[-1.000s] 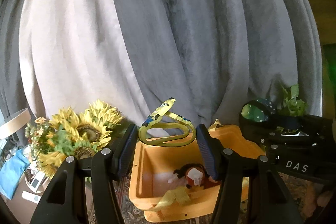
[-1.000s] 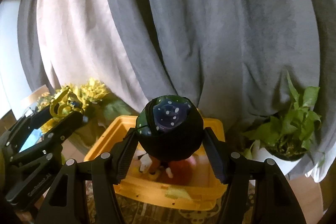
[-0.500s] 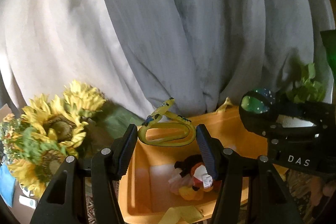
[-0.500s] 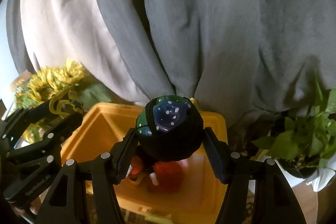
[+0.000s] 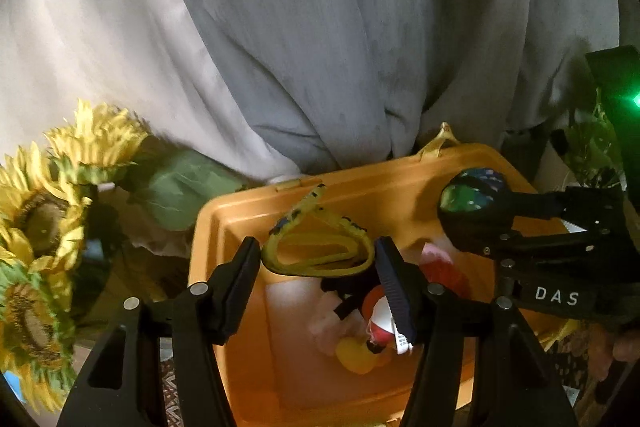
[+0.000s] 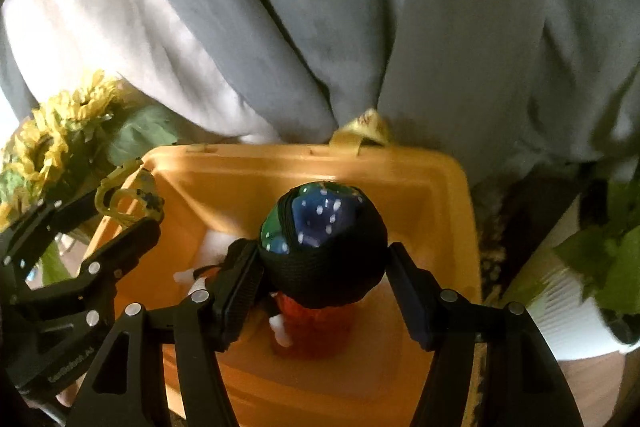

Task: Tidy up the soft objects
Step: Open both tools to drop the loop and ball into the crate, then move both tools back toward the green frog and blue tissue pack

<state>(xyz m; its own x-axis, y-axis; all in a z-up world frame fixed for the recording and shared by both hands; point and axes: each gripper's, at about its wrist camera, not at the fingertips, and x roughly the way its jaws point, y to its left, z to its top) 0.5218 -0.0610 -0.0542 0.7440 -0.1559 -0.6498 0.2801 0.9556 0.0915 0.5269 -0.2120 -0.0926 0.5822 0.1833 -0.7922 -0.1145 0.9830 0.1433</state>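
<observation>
An open orange plastic bin (image 5: 240,219) with rounded corners is seen from above in both wrist views, standing in front of grey and cream draped curtains (image 5: 320,27). In the left wrist view, the left tool (image 5: 318,259) is held over the bin's 12 o'clock half, and a flat yellow looped strap with dark blue markings (image 5: 316,251) is spanned between its two ribbed pads, touched by both; the jaws are opening slightly at this moment, with the strap between them. Below it, on the bin floor, a small heap of soft toys (image 5: 372,323) in red, white, yellow and black is lying toward 5 o'clock. In the right wrist view, the right tool (image 6: 322,267) is held about halfway apart and is clamped on a round black fabric ball with blue and green panels dotted white (image 6: 320,239), which is pressed by both pads and held above the middle of the bin. A red plush item (image 6: 316,323) is seen directly under the ball, inside the bin. Artificial yellow sunflowers with green leaves (image 5: 44,227) are placed outside the bin at 9 o'clock, and a leafy green plant in a white ribbed pot (image 6: 576,291) is standing at 3 o'clock. A yellow tab (image 6: 362,129) is sticking up behind the bin's far rim at 12 o'clock.
</observation>
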